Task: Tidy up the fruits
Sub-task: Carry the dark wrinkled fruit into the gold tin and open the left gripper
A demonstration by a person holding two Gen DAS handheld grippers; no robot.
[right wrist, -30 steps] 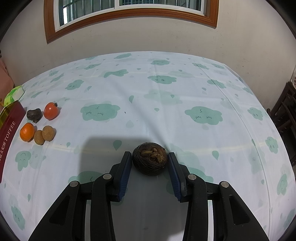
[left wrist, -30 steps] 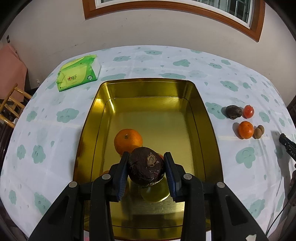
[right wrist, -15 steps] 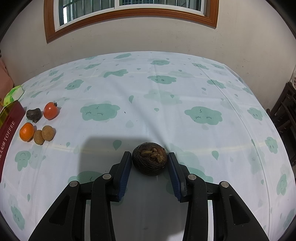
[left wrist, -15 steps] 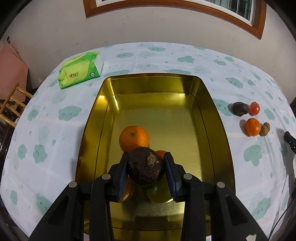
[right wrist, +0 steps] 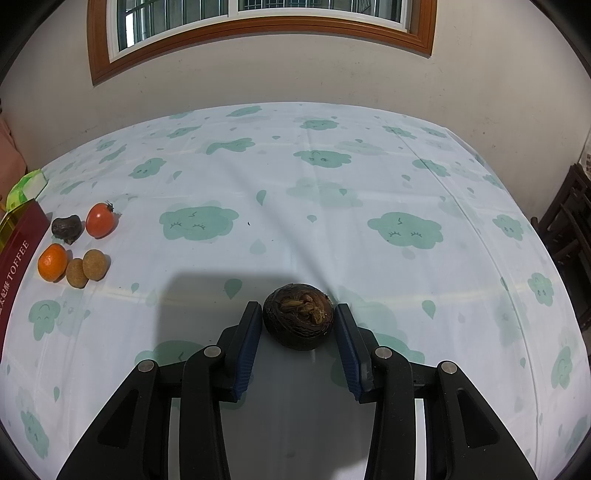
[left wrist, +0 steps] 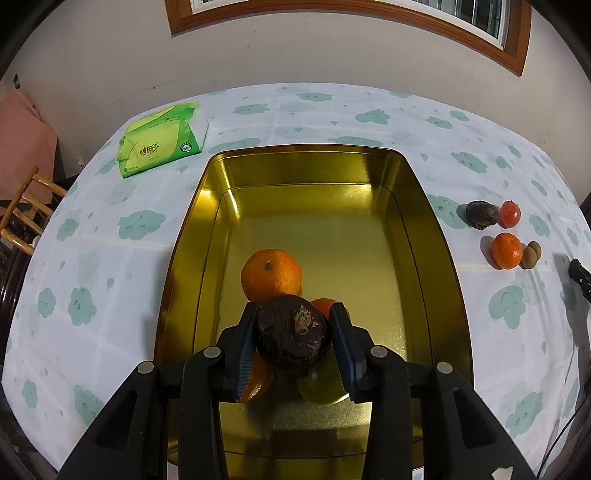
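**Dark fruit over the gold tin, a second one on the cloth**

We're over a round worktop (right wrist: 295, 192) dressed in a pale cloth printed with green clouds, set against a plain cream wall under a wood-framed window (right wrist: 258, 22). On the left side, a gold tin (left wrist: 424, 206) sits in the middle of the cloth, shiny walls all round, with a green tissue pack (left wrist: 159, 144) lying beyond its far left corner. A wooden chair (left wrist: 26, 206) and something pink stand off the worktop's left edge.

The left gripper (left wrist: 293, 332) hangs above the tin's near half, and its fingers are just easing apart around a dark purple fruit (left wrist: 291, 332); the left pad touches it, a sliver of gap shows on the right. Below it in the tin lies an orange (left wrist: 271, 275), with more orange fruit half hidden underneath.

Over to the right gripper (right wrist: 297, 328): fingers narrow, framing a dark brown fruit (right wrist: 297, 317) that rests on the cloth, a thin gap on either side. Far left in that view, a small cluster waits on the cloth just beside the tin: a small dark fruit (right wrist: 66, 227), a tomato (right wrist: 99, 220), a small orange (right wrist: 53, 261) and two tan round fruits (right wrist: 86, 267). Dark chairs stand at the right edge.
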